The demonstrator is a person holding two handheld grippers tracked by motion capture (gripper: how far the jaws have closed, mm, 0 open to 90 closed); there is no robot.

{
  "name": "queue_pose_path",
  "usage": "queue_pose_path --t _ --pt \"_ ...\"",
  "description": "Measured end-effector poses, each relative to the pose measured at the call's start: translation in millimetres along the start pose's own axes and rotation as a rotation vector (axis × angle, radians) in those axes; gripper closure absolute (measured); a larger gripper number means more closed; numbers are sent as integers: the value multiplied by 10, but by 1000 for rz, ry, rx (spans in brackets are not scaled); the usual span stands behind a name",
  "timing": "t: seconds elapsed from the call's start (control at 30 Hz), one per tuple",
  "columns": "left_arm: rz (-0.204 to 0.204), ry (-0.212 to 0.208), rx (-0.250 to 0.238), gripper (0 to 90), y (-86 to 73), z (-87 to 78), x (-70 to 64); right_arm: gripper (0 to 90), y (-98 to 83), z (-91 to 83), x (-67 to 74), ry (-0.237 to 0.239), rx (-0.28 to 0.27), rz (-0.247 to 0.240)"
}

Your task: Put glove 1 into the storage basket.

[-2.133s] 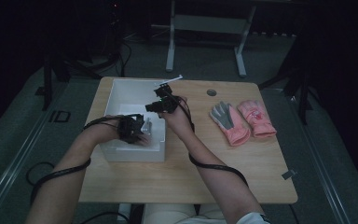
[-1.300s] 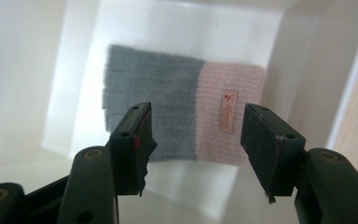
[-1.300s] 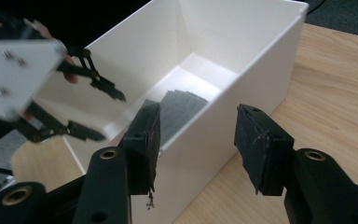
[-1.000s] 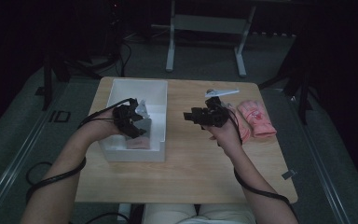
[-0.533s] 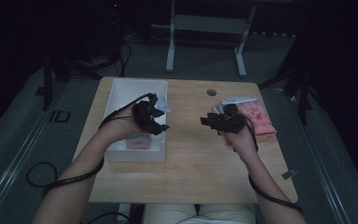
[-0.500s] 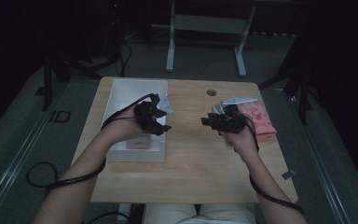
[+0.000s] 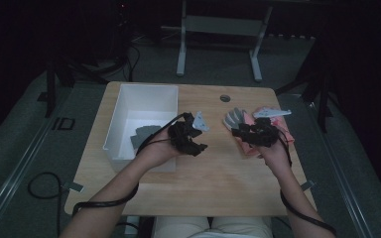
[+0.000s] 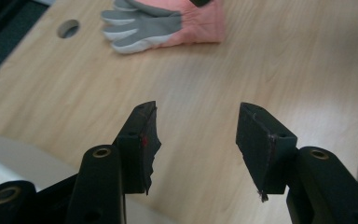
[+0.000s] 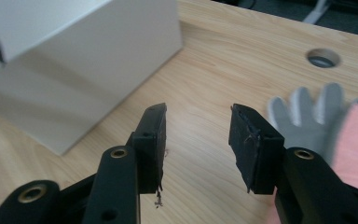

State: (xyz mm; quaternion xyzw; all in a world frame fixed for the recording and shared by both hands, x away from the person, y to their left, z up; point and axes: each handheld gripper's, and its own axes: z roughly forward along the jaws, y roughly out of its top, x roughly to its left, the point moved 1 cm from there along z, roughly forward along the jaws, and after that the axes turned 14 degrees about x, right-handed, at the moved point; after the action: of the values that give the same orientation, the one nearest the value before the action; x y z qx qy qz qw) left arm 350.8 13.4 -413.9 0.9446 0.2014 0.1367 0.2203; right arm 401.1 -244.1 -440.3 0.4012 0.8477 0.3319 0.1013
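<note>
A pink glove with a grey palm (image 7: 234, 117) lies on the right half of the wooden table (image 7: 213, 178). My right gripper (image 7: 238, 134) hovers over it, jaws pointing left toward the white box (image 7: 149, 88). In the right gripper view the gripper (image 9: 198, 112) is open and empty, with the glove's grey fingers (image 9: 307, 114) to the right. My left gripper (image 7: 197, 140) is just right of the box. The left gripper view has it (image 8: 198, 112) open over bare wood, facing the glove (image 8: 168, 23). Both pairs of jaws have just been closing a little, with nothing between them. Another grey glove (image 7: 144, 135) lies inside the box.
A round cable hole (image 7: 224, 98) sits in the table behind the glove. The box's white wall (image 9: 74, 60) stands to the left in the right gripper view. Cables trail from both grippers along the forearms. Dark floor and stand legs surround the table.
My left gripper has come out of the box and moved right over the table. The right gripper has shifted right and slightly lower over the glove.
</note>
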Motion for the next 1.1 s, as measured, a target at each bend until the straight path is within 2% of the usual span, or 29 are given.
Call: queue_pose_path --t 0.13,0.2,0.27,0.3,0.43,0.5,0.57,0.63,0.7,0.77,0.9,0.97,1.1 --pt "-33 -15 -12 403 13 154 -169 564 -94 -40 -136 -29 -2 8" --pt "-58 2 -19 402 -1 236 -259 567 -145 -57 -213 -50 -4 17" --pt "-86 -2 -45 397 -35 289 -313 568 -185 -69 -269 -74 -10 32" --pt "-107 11 -59 395 -69 333 -366 572 -203 -73 -294 -88 -11 39" --pt "-89 18 -54 330 -138 472 -544 580 -291 -63 -416 -125 -4 56" --pt "-96 -12 -71 344 -196 537 -651 586 -323 -39 -470 -132 1 65" --pt "-88 4 -78 348 -245 585 -745 591 -350 -21 -509 -134 1 72" --pt "-99 -7 -91 347 -305 644 -819 603 -365 -10 -538 -139 -2 81" --pt "-99 -15 -91 326 -333 681 -848 608 -369 -1 -553 -143 -3 81" --pt "-119 -34 -92 313 -456 814 -899 617 -361 18 -591 -162 -10 66" --pt "-166 13 -113 301 -583 903 -948 623 -342 55 -659 -188 -2 66" --pt "-188 -7 -118 278 -639 959 -967 623 -324 80 -705 -202 12 76" --pt "-155 -44 -91 140 -695 1062 -1011 624 -267 149 -780 -202 24 79"
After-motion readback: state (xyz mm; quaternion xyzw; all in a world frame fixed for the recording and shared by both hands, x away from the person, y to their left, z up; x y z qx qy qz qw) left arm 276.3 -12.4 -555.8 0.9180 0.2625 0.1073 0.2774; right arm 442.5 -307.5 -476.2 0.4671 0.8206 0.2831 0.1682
